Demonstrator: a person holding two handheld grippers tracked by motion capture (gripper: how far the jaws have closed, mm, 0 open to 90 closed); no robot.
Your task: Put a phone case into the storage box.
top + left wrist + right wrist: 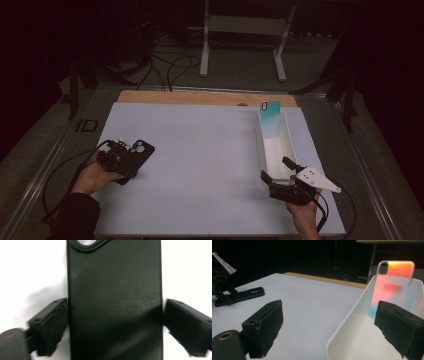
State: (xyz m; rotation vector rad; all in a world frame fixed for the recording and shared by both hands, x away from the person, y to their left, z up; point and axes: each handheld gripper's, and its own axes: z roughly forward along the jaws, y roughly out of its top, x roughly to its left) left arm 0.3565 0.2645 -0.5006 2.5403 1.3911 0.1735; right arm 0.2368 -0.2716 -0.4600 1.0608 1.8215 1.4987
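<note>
A black phone case (115,290) lies flat on the white table, camera cutout at its far end. My left gripper (115,325) has one jaw at each long edge of it, with the pads against its sides. In the high view the black phone case (140,150) and left gripper (127,162) sit at the table's left. A phone case fading from orange to teal (393,287) leans upright at the far end of a white tray (347,325). My right gripper (328,327) stands open at the tray's near end, one jaw over the table and the other over the tray.
The white tray (288,140) runs along the table's right side with the coloured phone case (270,117) at its back. A wooden strip (200,97) edges the far side of the table. Cables and a white frame stand on the floor beyond.
</note>
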